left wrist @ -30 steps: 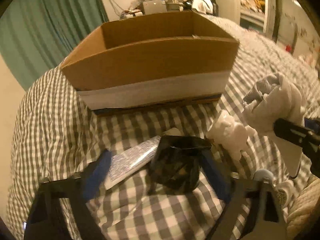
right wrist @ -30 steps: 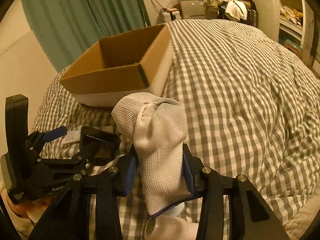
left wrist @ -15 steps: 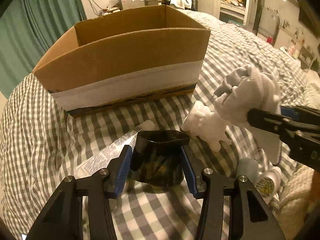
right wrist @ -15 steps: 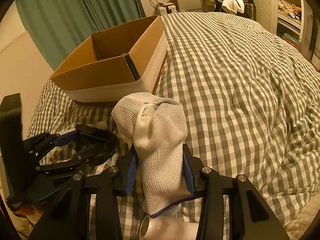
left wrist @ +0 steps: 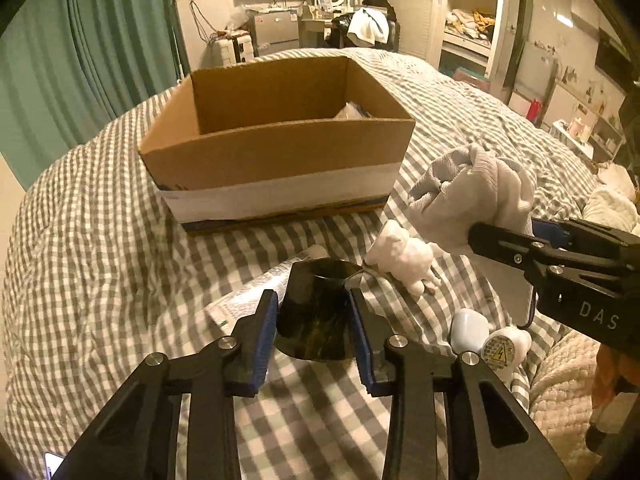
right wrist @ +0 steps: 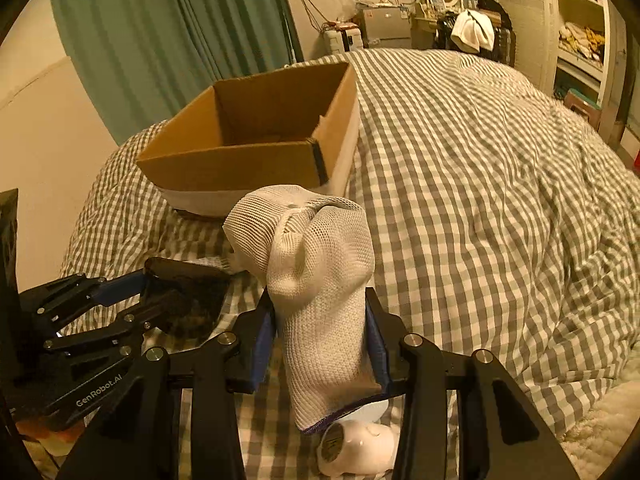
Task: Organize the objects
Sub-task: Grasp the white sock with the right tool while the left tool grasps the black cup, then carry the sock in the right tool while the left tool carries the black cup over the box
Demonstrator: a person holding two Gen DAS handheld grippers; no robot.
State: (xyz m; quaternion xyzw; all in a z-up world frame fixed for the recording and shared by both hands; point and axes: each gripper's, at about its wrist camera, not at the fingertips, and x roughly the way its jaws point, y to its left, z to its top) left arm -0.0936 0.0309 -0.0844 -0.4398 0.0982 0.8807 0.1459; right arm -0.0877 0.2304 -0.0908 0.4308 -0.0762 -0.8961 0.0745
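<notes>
Early stage: left gripper (left wrist: 314, 316), jaws just closing, pinches the dark cup (left wrist: 316, 312), right gripper (right wrist: 322, 340) clamps the white sock (right wrist: 316, 280); the cardboard box (left wrist: 276, 152) seemingly holds one item, several remaining on the bed (left wrist: 100, 240).

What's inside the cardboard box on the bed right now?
Inside the cardboard box, only something pale and crinkly peeks up at the far right corner. Its near wall hides most of the floor, so other contents cannot be ruled out.

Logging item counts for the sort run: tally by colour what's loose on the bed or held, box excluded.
White: 4 – sock, animal figurine, plug-like gadget, printed tube
Black: 1 – dark cup
Pale blue-grey: 1 – rounded object
Total: 6
</notes>
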